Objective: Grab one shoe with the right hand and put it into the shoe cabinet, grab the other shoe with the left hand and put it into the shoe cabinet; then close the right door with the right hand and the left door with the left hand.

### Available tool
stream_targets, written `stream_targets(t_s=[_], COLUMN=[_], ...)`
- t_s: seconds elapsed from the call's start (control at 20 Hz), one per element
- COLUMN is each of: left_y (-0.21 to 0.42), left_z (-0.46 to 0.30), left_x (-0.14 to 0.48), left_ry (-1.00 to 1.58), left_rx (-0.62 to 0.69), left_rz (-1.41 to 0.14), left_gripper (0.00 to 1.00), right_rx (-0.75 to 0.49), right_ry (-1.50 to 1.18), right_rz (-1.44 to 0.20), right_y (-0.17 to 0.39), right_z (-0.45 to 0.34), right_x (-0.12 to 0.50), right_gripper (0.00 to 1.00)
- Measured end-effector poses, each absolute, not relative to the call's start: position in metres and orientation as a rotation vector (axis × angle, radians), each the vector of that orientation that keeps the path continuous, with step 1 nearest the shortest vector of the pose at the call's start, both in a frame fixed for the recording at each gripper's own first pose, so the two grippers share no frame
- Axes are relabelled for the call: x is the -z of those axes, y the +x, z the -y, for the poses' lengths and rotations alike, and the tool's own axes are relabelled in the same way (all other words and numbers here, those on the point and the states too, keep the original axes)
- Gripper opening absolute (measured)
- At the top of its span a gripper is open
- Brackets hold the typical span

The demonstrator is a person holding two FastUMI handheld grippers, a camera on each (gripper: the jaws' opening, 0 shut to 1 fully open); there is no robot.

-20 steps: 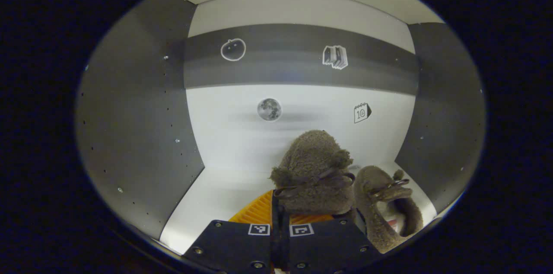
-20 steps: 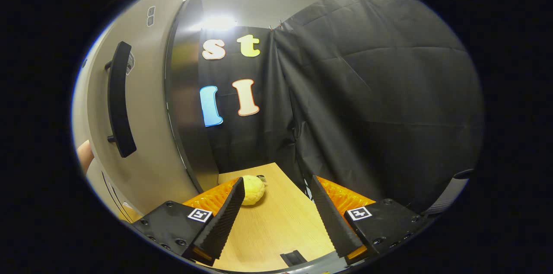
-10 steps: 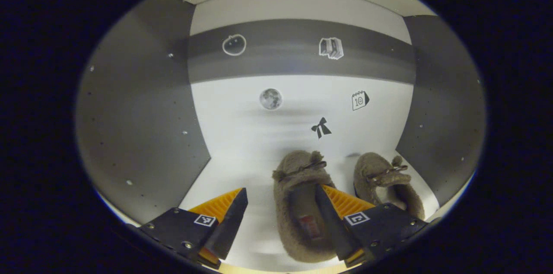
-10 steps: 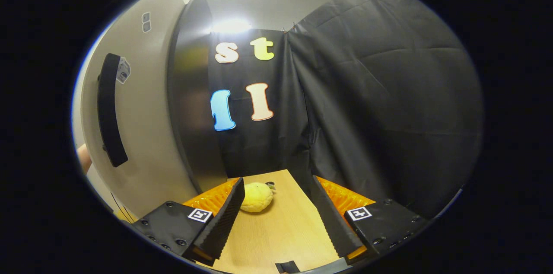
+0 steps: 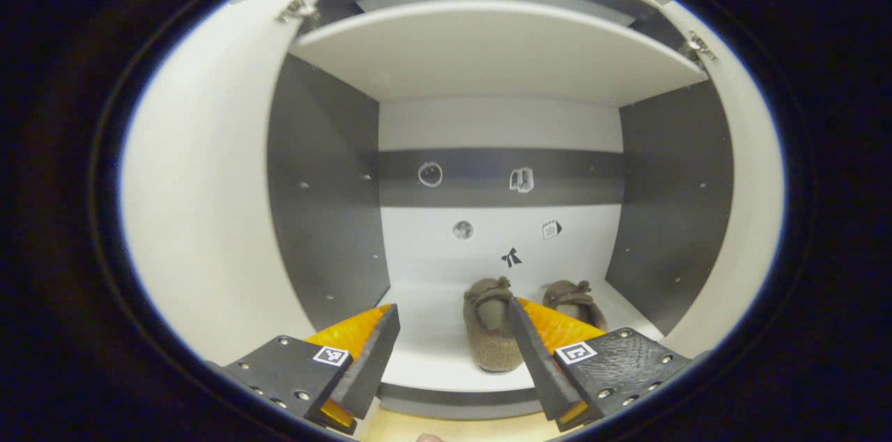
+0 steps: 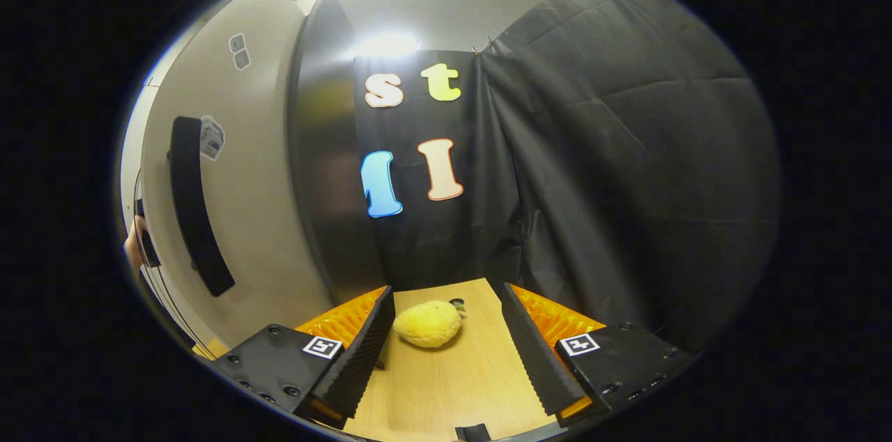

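Both shoes, the near shoe [image 5: 491, 323] and the far shoe [image 5: 573, 299], sit side by side on the shoe cabinet's bottom shelf [image 5: 432, 351]. The left gripper [image 5: 453, 358] and right gripper [image 6: 446, 351] hang wide open, empty. The near shoe's heel lies close to the shelf edge, so a door swung shut could catch it.

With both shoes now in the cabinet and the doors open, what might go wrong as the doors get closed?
1. The nearer shoe lies close to the shelf's front edge, so a closing door might clip its heel.
2. The right gripper faces the table and a yellow plush toy, with the right door's handle off to its side; a hasty swing may miss it.
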State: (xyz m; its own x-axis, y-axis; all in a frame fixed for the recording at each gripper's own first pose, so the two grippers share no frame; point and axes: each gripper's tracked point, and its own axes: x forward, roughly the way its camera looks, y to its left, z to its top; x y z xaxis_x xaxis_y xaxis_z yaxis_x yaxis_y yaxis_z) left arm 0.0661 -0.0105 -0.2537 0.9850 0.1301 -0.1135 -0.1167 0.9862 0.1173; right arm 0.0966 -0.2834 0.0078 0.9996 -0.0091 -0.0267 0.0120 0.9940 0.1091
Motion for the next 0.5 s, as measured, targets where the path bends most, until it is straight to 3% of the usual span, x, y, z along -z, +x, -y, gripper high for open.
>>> stream_targets(t_s=[0.5], left_y=[-0.064], left_z=[-0.005], left_x=[0.265], left_ry=[0.073], left_rx=[-0.192], left_rz=[0.039], left_gripper=[0.98], right_rx=[-0.001], right_ry=[0.12], right_rz=[0.043], right_y=[0.074], right_z=[0.251], right_x=[-0.054], right_gripper=[0.98])
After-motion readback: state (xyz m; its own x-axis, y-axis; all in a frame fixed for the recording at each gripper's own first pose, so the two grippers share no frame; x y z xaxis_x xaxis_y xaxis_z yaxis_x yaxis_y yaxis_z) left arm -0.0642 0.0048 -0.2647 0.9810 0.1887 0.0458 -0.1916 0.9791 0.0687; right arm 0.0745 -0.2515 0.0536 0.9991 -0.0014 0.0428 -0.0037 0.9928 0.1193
